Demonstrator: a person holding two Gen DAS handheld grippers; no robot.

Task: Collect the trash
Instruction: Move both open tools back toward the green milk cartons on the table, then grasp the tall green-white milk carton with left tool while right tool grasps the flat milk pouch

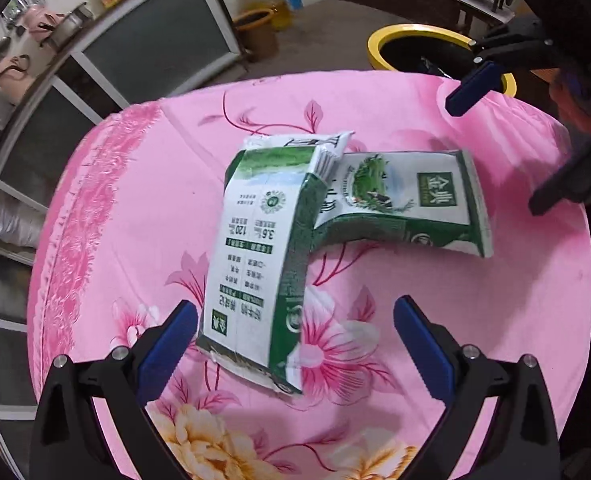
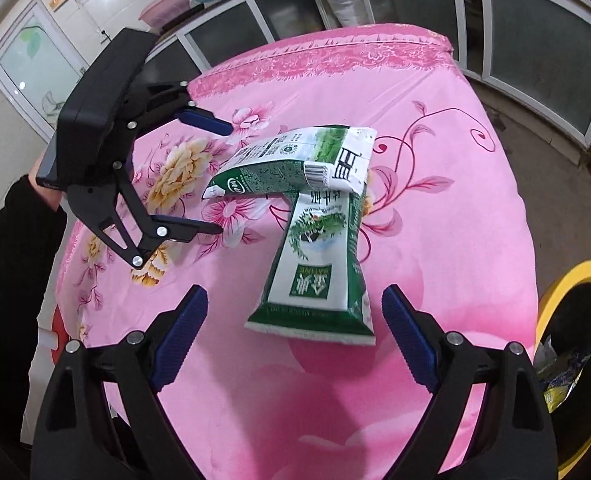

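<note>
Green-and-white milk cartons (image 1: 255, 264), pink floral tablecloth (image 1: 135, 208), yellow-rimmed black bin (image 1: 415, 36), blue-padded black tongs (image 1: 295, 332)

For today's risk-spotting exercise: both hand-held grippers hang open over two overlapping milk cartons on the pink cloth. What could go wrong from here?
1. The upper carton rests on the lower carton, so lifting either may drag or flip the other.
2. The left hand-held gripper and right hand-held gripper converge on one spot and could collide.
3. The bin sits beside the table, below its edge; a loose grip may drop a carton short.
</note>
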